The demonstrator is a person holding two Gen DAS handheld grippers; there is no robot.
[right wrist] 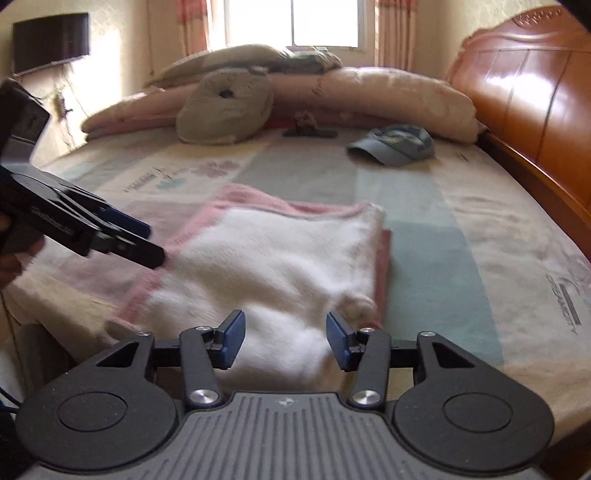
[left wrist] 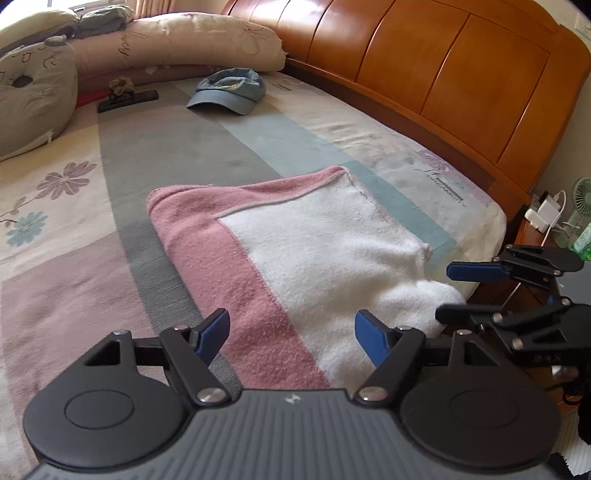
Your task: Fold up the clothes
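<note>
With the pink-and-white garment [left wrist: 306, 258] lying doubled over at centre frame and spilling off the bed [left wrist: 155, 147] edge at lower right, the left gripper [left wrist: 291, 332] and right gripper [right wrist: 284, 338] are hovering wide-spread and empty, risking dragging that overhang loose.

Left wrist view low over bed [left wrist: 155, 155] edge facing headboard [left wrist: 443, 74], right wrist view facing window [right wrist: 295, 22], both sharing towel [left wrist: 325, 251].

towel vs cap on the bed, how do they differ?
The towel is pink and white; the cap is blue. The towel lies folded flat near both open grippers, left and right; the cap sits domed, farther off by the pillows. Both rest untouched on the bed.
</note>
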